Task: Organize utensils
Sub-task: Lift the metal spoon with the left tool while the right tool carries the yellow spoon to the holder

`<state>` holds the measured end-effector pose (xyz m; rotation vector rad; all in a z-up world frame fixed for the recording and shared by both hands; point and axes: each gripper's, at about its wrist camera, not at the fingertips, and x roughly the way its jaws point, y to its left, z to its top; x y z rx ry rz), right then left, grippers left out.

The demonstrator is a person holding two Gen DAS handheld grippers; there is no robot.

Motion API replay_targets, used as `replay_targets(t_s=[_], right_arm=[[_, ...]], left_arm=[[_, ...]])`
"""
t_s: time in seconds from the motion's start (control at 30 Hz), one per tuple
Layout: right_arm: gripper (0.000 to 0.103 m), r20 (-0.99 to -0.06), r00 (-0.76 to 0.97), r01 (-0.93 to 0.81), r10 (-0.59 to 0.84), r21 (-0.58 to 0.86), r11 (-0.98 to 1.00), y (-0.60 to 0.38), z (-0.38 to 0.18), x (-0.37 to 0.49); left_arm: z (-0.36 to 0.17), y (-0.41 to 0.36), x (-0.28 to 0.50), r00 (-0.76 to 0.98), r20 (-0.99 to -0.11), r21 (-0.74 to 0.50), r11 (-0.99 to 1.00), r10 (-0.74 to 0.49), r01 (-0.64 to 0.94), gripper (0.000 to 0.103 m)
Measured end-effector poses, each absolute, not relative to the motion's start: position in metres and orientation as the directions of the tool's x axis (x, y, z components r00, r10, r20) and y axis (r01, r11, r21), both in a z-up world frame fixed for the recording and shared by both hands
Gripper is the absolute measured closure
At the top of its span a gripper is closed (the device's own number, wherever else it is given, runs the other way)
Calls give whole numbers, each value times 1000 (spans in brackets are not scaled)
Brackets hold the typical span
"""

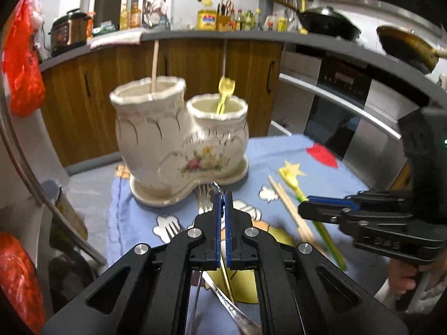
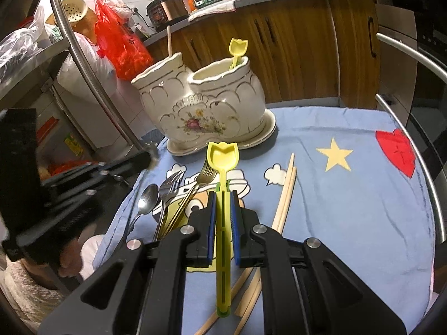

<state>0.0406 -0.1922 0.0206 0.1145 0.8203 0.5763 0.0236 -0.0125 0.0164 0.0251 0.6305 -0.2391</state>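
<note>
A cream ceramic two-pocket utensil holder (image 1: pixel 178 139) (image 2: pixel 206 106) stands at the far side of the blue cloth. A wooden chopstick (image 1: pixel 154 65) stands in its taller pocket, a yellow plastic spoon (image 1: pixel 225 90) (image 2: pixel 237 51) in the lower one. My left gripper (image 1: pixel 223 198) is shut on a thin gold-coloured utensil handle (image 1: pixel 227 279) above the metal forks (image 1: pixel 204 198). My right gripper (image 2: pixel 223 195) is shut on a second yellow plastic spoon (image 2: pixel 222 156), seen also in the left wrist view (image 1: pixel 292 180). Forks and a metal spoon (image 2: pixel 146 198) lie left of it; wooden chopsticks (image 2: pixel 286 192) lie right.
The blue cartoon cloth (image 2: pixel 349 201) covers a small table ringed by a metal rail (image 2: pixel 430 173). Wooden cabinets (image 1: pixel 195 78) and a counter with pots stand behind. Red plastic bags (image 2: pixel 120 47) hang at the left.
</note>
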Motion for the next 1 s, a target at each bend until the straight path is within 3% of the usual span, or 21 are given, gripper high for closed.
replay_targets(t_s=[0.47,0.8,1.0], right_arm=[[93,-581,613,-463,536,286,839,-194,58,50],[93,-412,721,-499,557,249,830,-178,120,93],[93,-327,736,-497,593,335,801,-172,128,137]], left_arm=[[85,8,-13,889,-364,-132,960,-278,246,100],[148,23,27,916,-276,-145,955,-291,260,100],[176,32,68,948,-207,-152,965,-242,214,100]])
